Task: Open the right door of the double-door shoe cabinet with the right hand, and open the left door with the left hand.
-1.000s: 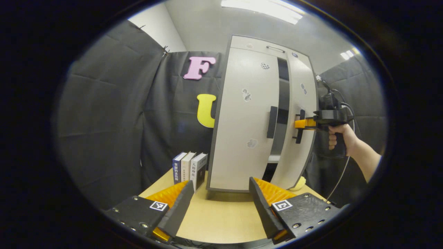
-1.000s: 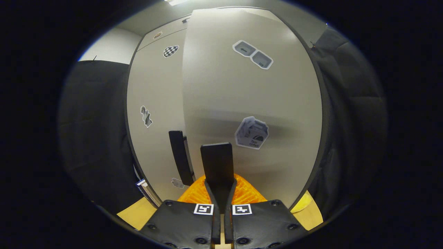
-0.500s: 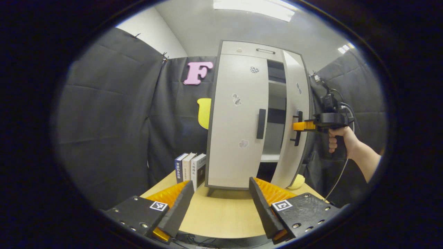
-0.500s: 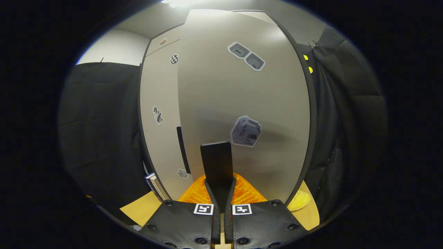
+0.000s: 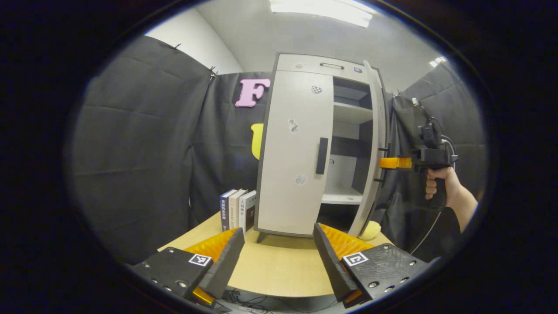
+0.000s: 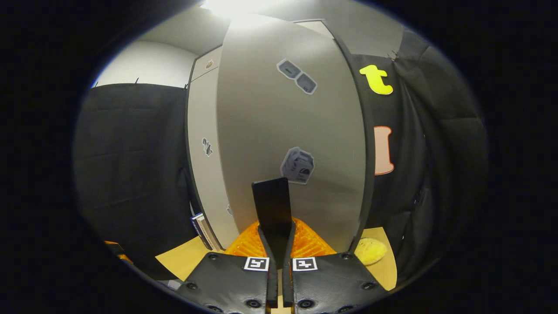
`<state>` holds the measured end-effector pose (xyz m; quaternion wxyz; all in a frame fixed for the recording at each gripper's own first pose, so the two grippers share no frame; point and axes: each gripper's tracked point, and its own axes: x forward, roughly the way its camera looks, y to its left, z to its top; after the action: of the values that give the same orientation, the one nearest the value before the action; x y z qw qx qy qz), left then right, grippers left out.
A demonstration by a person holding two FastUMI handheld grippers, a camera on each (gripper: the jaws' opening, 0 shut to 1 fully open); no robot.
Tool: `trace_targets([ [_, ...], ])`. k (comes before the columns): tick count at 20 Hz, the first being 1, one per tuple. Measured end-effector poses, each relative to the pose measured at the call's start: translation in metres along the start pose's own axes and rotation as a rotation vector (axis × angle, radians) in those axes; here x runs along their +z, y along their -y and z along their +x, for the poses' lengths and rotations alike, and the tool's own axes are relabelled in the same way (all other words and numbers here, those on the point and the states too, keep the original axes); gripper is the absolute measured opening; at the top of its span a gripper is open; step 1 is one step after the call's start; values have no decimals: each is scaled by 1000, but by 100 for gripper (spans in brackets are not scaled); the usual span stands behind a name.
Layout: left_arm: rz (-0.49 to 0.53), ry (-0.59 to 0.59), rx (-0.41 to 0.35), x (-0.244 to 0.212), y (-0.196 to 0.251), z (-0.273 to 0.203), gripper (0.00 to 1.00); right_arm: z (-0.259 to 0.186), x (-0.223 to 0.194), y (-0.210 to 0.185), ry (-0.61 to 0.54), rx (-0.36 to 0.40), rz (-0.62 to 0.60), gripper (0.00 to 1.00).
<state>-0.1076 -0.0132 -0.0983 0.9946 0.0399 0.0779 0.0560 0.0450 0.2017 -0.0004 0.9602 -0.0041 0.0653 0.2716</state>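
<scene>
Both tongs: right (image 6: 275,244) clamping door handle (image 6: 272,203), left (image 5: 277,255) wide (shelves (image 5: 351,112) visible)

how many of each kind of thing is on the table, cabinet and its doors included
shoe cabinet: 1
cabinet doors: 2, left door shut, right door swung open
books: 3, upright beside the cabinet
yellow soft thing: 1, by the open door's foot
Total: 7
</scene>
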Motion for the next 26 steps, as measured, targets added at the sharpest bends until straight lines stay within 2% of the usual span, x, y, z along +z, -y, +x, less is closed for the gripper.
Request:
trace_targets([
  [1, -2, 1, -1, 0, 5, -2, 90, -6, 0, 6, -1, 3, 3, 9],
  [2, -5, 3, -3, 1, 11, -3, 90, -12, -1, 11, -3, 5, 6, 5],
  [12, 35, 14, -60, -3, 63, -15, 91, -40, -2, 53, -19, -17, 21, 5],
  [13, 36, 13, -60, -4, 64, -16, 93, -43, -1, 58, -18, -21, 26, 2],
  [15, 29, 11, -61, -6, 67, -17, 90, -49, -1, 70, -19, -29, 30, 5],
  [16, 26, 8, -60, -8, 67, -18, 90, -52, 0, 77, -20, -37, 29, 2],
  [17, 23, 6, -59, -8, 67, -18, 90, -54, 1, 83, -19, -50, 26, 5],
  [20, 12, 7, -61, -8, 69, -16, 90, -61, 2, 106, -14, -95, 18, 5],
  [21, 10, 8, -64, -7, 69, -14, 90, -62, 3, 115, -13, -110, 21, 0],
  [22, 12, 8, -65, -8, 70, -13, 93, -63, 4, 124, -12, -130, 24, 4],
  [23, 15, 8, -67, -7, 70, -12, 90, -64, 5, 134, -10, -156, 25, 4],
  [25, 19, 3, -79, -8, 71, -9, 90, -62, 4, 137, -11, -142, 70, 7],
  [26, 20, -6, -86, -10, 70, -6, 93, -62, 4, 136, -10, -142, 103, 4],
])
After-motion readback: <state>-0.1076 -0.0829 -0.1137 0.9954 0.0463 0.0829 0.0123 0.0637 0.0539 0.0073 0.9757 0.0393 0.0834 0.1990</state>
